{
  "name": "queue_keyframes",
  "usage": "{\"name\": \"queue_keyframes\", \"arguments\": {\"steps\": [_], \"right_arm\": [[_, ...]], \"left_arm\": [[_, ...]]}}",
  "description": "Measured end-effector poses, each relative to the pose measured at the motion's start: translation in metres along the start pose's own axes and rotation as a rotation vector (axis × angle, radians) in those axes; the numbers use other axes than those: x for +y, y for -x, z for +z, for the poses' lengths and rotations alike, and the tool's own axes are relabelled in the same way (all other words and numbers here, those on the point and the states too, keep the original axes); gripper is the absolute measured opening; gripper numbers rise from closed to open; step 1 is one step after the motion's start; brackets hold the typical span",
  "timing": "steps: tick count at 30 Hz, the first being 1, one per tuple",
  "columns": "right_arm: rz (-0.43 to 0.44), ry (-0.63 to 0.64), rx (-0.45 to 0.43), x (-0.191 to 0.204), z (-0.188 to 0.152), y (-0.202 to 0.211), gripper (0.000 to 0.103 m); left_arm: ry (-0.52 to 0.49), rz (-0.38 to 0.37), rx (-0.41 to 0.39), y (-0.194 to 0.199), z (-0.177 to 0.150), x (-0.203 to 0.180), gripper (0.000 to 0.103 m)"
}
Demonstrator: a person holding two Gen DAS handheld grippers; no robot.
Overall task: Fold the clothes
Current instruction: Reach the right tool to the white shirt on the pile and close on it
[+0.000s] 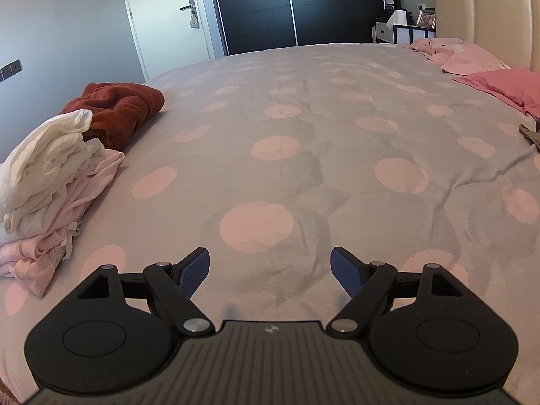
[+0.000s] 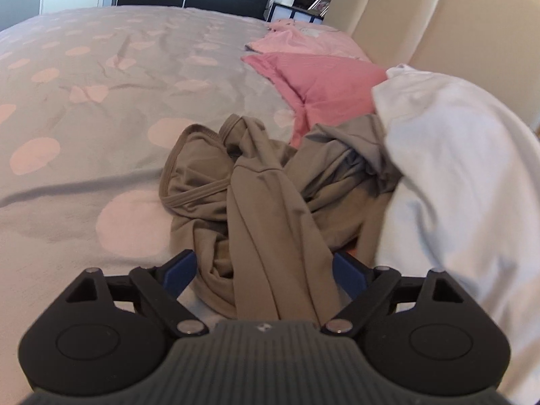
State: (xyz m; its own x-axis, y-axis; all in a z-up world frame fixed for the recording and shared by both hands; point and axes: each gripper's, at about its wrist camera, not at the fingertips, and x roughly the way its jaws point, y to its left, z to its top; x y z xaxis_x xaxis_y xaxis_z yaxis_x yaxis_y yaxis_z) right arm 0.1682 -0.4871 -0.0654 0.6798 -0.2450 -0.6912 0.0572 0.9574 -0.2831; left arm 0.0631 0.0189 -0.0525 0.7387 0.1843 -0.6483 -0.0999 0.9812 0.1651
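A crumpled taupe garment (image 2: 256, 202) lies on the grey bedspread with pink dots (image 2: 84, 128). My right gripper (image 2: 263, 270) is low over its near end, jaws spread wide, with a fold of the fabric lying between the blue pads (image 2: 180, 270); I see no squeeze on it. A white cloth (image 2: 455, 168) is heaped against the garment's right side. My left gripper (image 1: 270, 270) hovers open over bare bedspread (image 1: 303, 135), nothing between its fingers. A corner of the taupe garment (image 1: 531, 135) shows at the right edge of the left wrist view.
At the bed's left edge sit a stack of white clothes (image 1: 50, 162) on pale pink ones (image 1: 67, 229) and a rust-red towel (image 1: 118, 108). Pink pillows (image 2: 324, 91) and a cream headboard (image 2: 438, 27) are on the right. A dark wardrobe (image 1: 297, 10) and a door (image 1: 168, 17) stand beyond.
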Motion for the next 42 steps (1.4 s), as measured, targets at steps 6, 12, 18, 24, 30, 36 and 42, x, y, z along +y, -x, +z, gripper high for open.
{"name": "queue_keyframes", "arguments": {"steps": [6,12,18,24,30,36,42], "right_arm": [[-0.006,0.048,0.058,0.009,0.006,-0.015,0.058],[-0.078,0.069,-0.065,-0.011,0.020,0.024,0.066],[-0.298,0.168,-0.158,-0.043,0.039,0.044,0.068],[-0.455,0.173,-0.177,-0.079,0.048,0.049,0.068],[-0.523,0.097,-0.111,-0.125,0.051,0.050,0.066],[-0.457,0.037,-0.071,-0.130,0.049,0.047,0.004],[-0.413,0.039,-0.103,-0.111,0.065,0.070,0.001]], "left_arm": [[0.004,-0.012,0.018,-0.008,0.000,0.000,0.079],[-0.016,-0.031,0.020,-0.012,-0.001,-0.005,0.079],[-0.008,-0.037,0.033,-0.016,-0.001,-0.005,0.079],[-0.003,-0.030,0.041,-0.019,-0.002,-0.004,0.079],[-0.006,-0.031,0.055,-0.022,-0.004,-0.005,0.079],[-0.007,-0.033,0.050,-0.021,-0.003,-0.005,0.079],[-0.002,-0.050,0.025,-0.014,0.000,-0.004,0.079]]}}
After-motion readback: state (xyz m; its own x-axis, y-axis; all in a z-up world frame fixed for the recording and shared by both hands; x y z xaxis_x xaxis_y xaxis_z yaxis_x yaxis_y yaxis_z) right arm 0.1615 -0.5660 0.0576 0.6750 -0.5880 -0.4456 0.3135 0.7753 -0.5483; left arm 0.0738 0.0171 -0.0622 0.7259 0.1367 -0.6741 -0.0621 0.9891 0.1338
